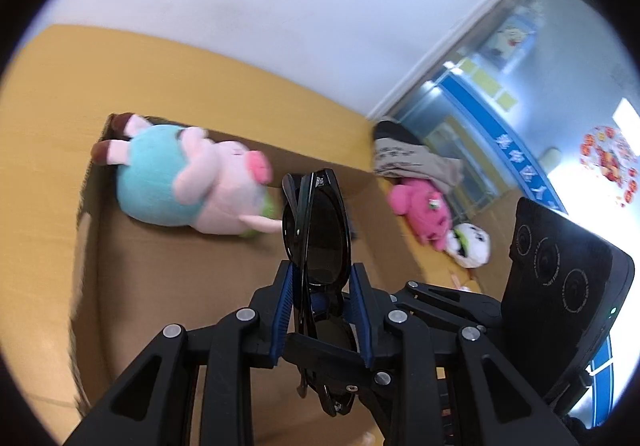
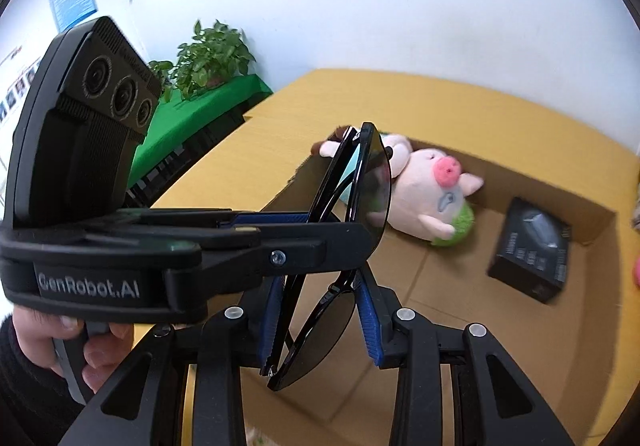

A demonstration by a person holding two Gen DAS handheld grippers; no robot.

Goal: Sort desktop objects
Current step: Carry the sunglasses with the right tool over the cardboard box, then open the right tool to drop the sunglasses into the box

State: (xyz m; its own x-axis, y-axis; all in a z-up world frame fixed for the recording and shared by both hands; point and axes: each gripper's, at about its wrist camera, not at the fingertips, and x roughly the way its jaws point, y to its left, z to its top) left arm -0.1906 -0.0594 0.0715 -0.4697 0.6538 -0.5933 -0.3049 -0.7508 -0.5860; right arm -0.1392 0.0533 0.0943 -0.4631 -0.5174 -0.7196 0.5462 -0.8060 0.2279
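Fingers (image 1: 285, 298) of both grippers are pressing on one pair of folded sunglasses (image 1: 316, 230): the left gripper (image 1: 323, 300) is clamping the stacked frame and arms, and the right gripper (image 2: 320, 320) is pinching the lower lens from both faces, with the left one crossing in front of it from nine o'clock. The glasses are hanging in the air above the open box (image 2: 440, 266), which is filling the view from four to eight o'clock.

Inside the box, a plush pig (image 2: 432, 190) is lying at one o'clock of the glasses, and a small black carton (image 2: 532, 250) is sitting at three o'clock.

The glasses are looking light but stiff, with glossy lenses that are likely slippery and easy to scratch. The hinges are probably the weak point. The frame edge or bridge seems the safer hold; squeezing a lens face is risking a slip or a smudge.
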